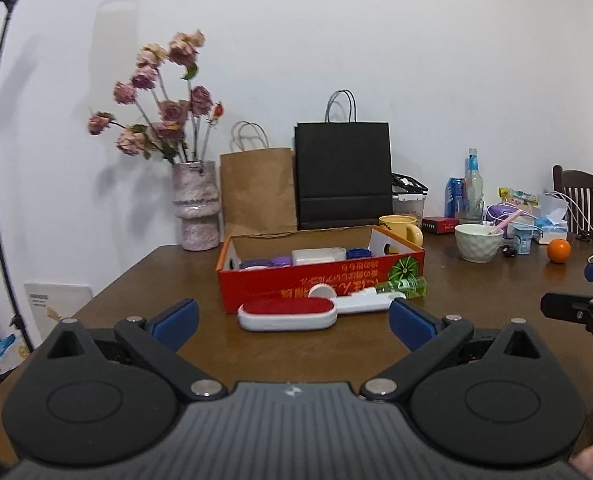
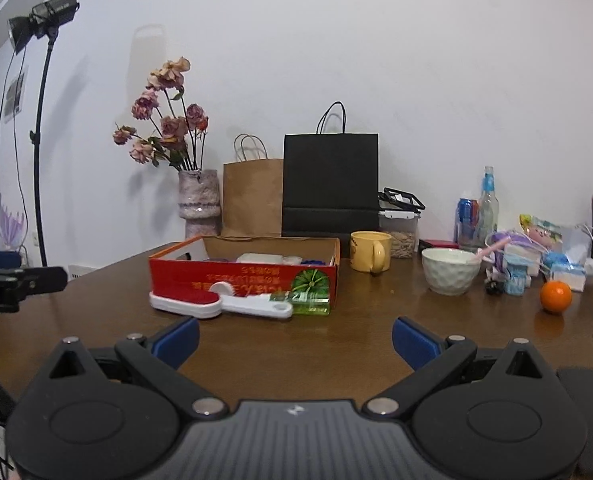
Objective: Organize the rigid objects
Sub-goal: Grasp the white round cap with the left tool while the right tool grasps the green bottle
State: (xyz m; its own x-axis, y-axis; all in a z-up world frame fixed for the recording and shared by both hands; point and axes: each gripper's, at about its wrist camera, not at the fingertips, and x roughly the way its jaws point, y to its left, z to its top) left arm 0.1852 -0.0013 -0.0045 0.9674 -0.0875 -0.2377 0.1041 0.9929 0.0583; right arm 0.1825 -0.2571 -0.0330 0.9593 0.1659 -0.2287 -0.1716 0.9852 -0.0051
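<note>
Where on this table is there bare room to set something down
Bare wood lies left of the red box toward the vase, in front of the lint brush, and between the box and the white bowl. It is crowded at the far right, around the bottle and the orange.

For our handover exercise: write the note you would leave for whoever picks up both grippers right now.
Left gripper: open, empty, facing the lint brush.
Right gripper: open, empty, above bare table.
Red box already holds purple, white and blue items.
Left out, against the box front: lint brush, white tool, green bottle.
Nothing is gripped yet; those three probably go in next.
</note>
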